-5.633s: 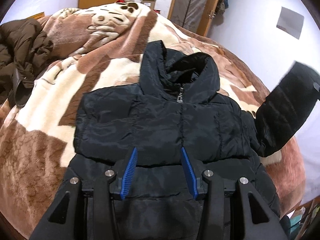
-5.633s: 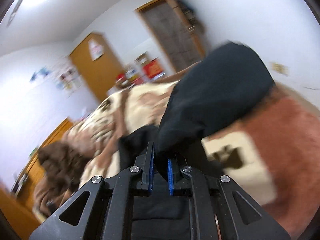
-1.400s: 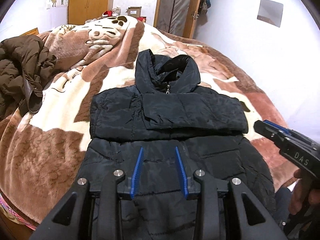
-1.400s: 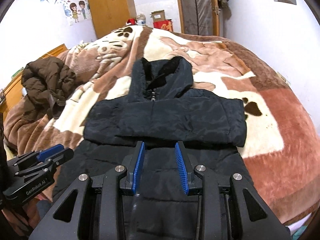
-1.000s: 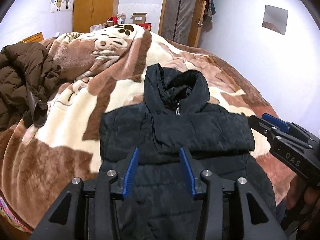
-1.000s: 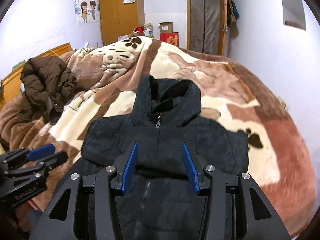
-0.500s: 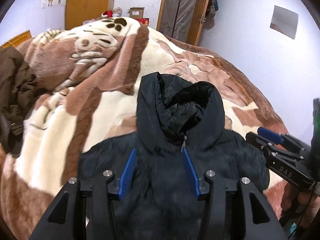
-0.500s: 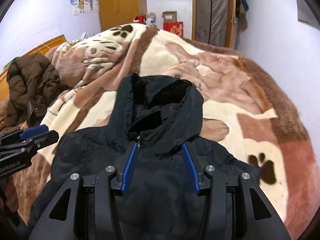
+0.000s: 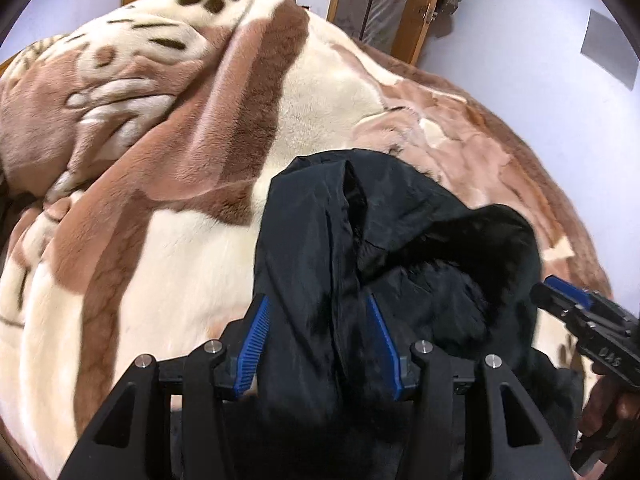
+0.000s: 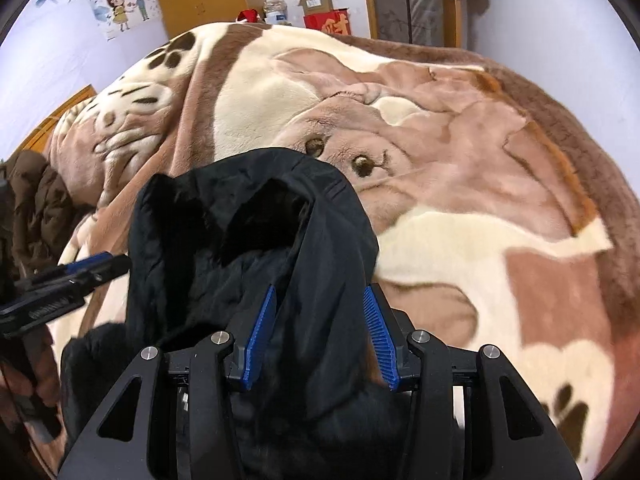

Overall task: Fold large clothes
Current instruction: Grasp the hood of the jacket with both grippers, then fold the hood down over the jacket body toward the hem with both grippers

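Black jacket hood (image 9: pixel 384 240) lies on the blanket (image 9: pixel 192 216); we keep left gripper (image 9: pixel 318 320) and right gripper (image 10: pixel 320 312) apart above it, gripping nothing.

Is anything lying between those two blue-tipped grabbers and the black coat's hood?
Nothing visible is. The left gripper and the right gripper each sit with open jaws right over the hood of the black jacket, one on each side. Only the plush blanket lies around it.
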Demonstrator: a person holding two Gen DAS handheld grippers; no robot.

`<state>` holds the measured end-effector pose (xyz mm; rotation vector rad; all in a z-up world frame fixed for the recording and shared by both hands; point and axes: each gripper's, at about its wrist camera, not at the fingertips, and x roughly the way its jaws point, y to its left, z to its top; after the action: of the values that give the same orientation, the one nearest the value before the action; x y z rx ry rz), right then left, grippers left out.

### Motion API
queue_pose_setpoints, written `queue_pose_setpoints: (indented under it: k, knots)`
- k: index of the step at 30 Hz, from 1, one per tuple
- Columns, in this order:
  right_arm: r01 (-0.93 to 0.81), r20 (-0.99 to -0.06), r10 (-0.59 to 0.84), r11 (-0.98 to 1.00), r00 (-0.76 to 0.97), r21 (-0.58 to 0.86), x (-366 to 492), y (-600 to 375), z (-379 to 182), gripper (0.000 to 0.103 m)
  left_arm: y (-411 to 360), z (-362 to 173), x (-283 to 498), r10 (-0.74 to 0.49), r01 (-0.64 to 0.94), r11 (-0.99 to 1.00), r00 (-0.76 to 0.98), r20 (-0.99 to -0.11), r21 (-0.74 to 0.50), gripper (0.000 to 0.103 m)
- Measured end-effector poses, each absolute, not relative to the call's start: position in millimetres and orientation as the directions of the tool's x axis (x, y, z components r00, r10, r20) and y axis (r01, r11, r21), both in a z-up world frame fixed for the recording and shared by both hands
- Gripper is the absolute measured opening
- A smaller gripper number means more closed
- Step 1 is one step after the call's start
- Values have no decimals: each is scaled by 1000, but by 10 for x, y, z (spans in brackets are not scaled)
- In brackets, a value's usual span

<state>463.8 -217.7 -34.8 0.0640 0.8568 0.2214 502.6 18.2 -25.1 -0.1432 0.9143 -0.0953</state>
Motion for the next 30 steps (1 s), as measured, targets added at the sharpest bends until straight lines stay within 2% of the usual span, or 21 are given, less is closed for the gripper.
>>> queue_pose_setpoints:
  k: [3,5,6,7,8,14,21,25,30]
  knots:
    - [-160,-753,231,973,616,168,4846,-2162,-415,46,125,-373,5231,-110,12,992,598,-794,-129,50]
    - [-160,-767,244,970,594,184,4945,-2144,-451,46,118,-423,5294,-113,18,992,595,-796,-128,28]
    - [-157,-772,237,971,590,178,4957,-2132,-454,40,112,-442,5308,-105,17,993,591,-800,-118,16]
    - [-163,-775,236,971,587,173,4937,-2122,-442,15,121,-447,5295,-107,19,993,595,-796,-119,8]
    - [-166,-770,240,970,591,176,4906,-2129,-418,11,140,-430,5246,-113,20,992,607,-787,-126,5]
    - [-204,-687,275,961,673,184,4323,-2212,-26,8,429,-81,4787,-159,12,978,690,-706,-209,4]
    - [-237,-605,332,943,723,235,3330,-2246,341,8,692,329,3816,-210,25,957,752,-625,-290,4]
    - [-246,-600,351,936,719,252,2738,-2220,328,8,683,357,3249,-205,35,960,760,-616,-277,4]
    - [-235,-646,349,937,679,259,2225,-2226,60,8,666,154,2667,-193,32,966,744,-639,-255,4]
